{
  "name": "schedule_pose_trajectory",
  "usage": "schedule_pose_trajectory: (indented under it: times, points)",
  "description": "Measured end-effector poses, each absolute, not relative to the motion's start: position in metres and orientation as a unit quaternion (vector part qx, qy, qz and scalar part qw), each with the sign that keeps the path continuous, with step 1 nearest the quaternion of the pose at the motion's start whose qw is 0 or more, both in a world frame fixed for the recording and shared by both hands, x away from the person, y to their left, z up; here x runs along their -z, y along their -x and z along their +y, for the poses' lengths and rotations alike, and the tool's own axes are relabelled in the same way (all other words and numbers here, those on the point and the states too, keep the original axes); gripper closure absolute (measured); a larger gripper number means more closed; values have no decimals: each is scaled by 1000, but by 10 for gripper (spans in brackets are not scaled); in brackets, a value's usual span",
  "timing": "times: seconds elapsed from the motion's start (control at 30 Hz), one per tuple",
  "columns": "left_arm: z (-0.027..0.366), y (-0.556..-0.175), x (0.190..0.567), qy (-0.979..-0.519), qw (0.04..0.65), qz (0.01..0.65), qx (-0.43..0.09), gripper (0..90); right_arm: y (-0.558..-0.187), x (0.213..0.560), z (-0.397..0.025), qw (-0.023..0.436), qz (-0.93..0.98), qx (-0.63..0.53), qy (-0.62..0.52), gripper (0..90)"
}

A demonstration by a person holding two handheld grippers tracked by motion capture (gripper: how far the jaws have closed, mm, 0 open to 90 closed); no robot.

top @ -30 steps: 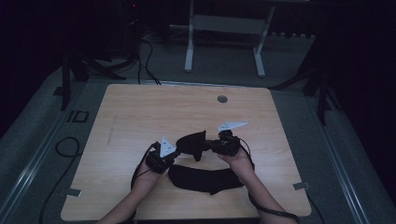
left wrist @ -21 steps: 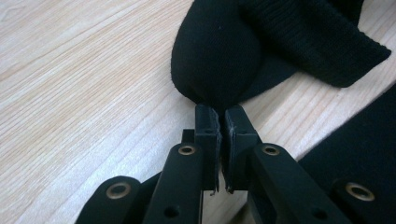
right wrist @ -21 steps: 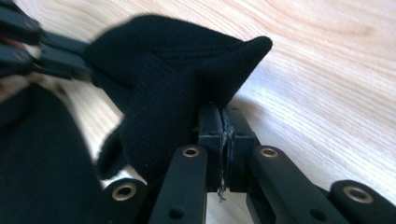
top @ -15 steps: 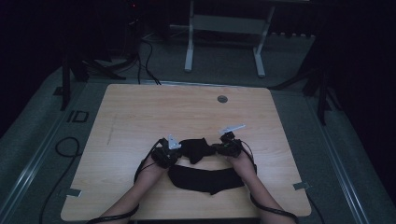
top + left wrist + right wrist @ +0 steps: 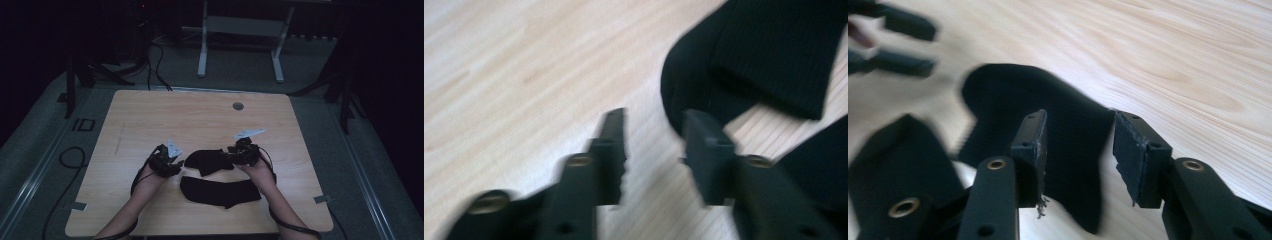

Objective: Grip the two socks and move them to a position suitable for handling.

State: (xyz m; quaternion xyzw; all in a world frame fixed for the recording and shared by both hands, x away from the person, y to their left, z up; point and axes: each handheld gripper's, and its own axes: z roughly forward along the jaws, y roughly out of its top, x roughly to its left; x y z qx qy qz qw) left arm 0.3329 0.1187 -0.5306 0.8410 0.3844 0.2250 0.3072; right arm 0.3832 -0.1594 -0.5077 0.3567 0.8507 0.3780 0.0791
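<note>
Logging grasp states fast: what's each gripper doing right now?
Left gripper: open, holding nothing, one jaw tip at the edge of the folded black sock.
Right gripper: open, jaws astride that sock, not clamped.

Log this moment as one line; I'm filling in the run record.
left gripper: open, beside folded sock | right gripper: open, jaws astride same sock's edge | second sock: flat, nearer person | table

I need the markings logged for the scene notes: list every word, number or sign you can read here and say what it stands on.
"ID": dark letters on the grey floor mat, just left of the wooden table.
No text on the two black socks, the upper sock and the lower sock, or on the left claw or right claw.
</note>
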Motion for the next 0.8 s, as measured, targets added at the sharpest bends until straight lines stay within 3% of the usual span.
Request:
schedule_pose_trajectory:
  times: [0.03,0.07,0.17,0.43,0.57,0.7,0.8]
  points:
    - [118,-335,528,-839,316,383,-224,697,-382,507,-156,75,853,-378,-351,561]
    - [118,-336,527,-839,323,379,-220,798,-378,507,-144,64,861,-378,-334,562]
    - [108,-342,528,-846,332,368,-197,883,-375,511,-122,54,876,-365,-311,543]
    - [88,-358,553,-868,300,356,-171,897,-374,538,-87,52,899,-324,-290,519]
    - [89,-359,557,-866,307,360,-163,898,-369,549,-83,76,909,-304,-274,583]
    - [91,-358,559,-864,313,358,-165,898,-365,550,-82,114,908,-298,-270,778]
    - [92,-356,559,-866,310,354,-168,898,-363,548,-83,115,909,-295,-271,825]
